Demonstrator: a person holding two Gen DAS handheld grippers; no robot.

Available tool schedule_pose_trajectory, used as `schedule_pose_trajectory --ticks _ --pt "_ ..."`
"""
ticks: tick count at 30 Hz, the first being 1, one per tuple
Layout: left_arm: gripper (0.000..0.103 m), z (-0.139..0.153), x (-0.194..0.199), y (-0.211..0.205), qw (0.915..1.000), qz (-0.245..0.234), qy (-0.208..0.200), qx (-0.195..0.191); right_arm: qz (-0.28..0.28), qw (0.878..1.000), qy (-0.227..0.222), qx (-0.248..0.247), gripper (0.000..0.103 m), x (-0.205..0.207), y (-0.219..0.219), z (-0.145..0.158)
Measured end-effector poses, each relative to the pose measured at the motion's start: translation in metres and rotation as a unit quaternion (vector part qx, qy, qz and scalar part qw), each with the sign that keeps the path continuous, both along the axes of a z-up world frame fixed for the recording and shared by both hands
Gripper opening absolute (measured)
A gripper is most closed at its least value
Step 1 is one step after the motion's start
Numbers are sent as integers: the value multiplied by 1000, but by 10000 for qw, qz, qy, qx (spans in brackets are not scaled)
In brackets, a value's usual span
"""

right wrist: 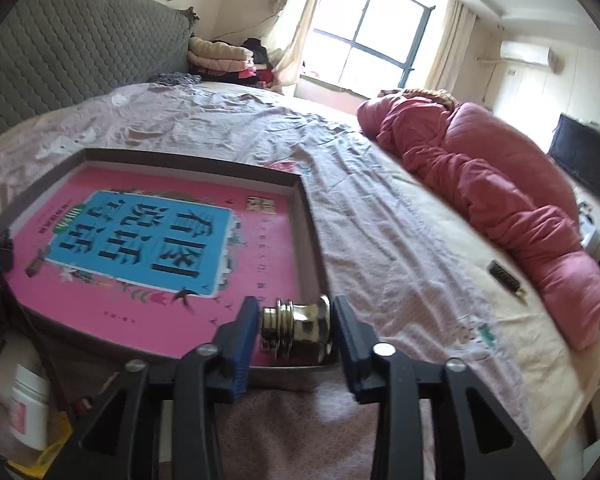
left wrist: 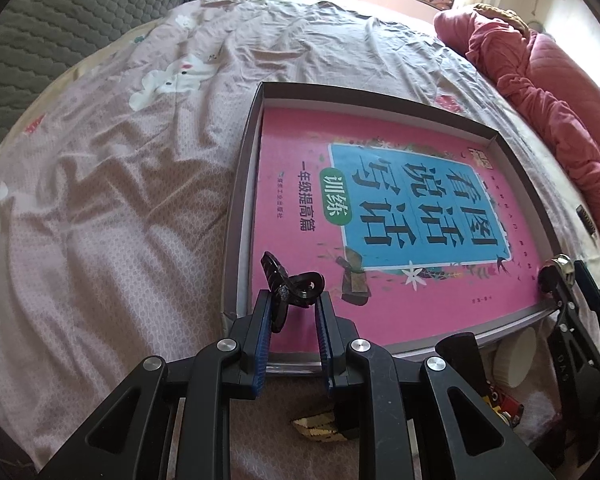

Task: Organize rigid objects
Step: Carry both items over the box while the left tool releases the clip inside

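Black hair clip (left wrist: 290,294), glossy and toothed, pinched in left claw (left wrist: 292,316); right claw (right wrist: 296,332) apparently loose around brass knob (right wrist: 296,330).

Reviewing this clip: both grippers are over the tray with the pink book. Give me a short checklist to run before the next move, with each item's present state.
1. Left gripper gripping the black hair clip: ok, the clip sits pinched between the pads.
2. Hair clip over the tray: ok, above the pink book's near corner.
3. Right gripper pressing on the metal knob: not ok, gaps show beside the knob.
4. Knob inside the tray: ok, at the near right corner.
5. Knob resting steadily: cannot tell.
6. Items left outside: not ok, the white jar is on the bed.
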State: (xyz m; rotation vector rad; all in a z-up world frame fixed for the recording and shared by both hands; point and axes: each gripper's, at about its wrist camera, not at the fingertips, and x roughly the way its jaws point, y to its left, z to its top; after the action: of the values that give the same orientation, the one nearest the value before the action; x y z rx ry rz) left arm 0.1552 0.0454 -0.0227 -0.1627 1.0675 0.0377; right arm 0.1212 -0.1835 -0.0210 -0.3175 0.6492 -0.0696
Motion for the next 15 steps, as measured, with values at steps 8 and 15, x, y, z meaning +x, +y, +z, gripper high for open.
schedule_pose_trajectory --ticks 8,15 --pt "21 8 -9 8 9992 88 -87 -368 -190 9982 46 564 53 3 -20 1" --pt "23 14 -17 10 9988 79 -230 -415 -218 9923 135 1211 54 4 -34 0"
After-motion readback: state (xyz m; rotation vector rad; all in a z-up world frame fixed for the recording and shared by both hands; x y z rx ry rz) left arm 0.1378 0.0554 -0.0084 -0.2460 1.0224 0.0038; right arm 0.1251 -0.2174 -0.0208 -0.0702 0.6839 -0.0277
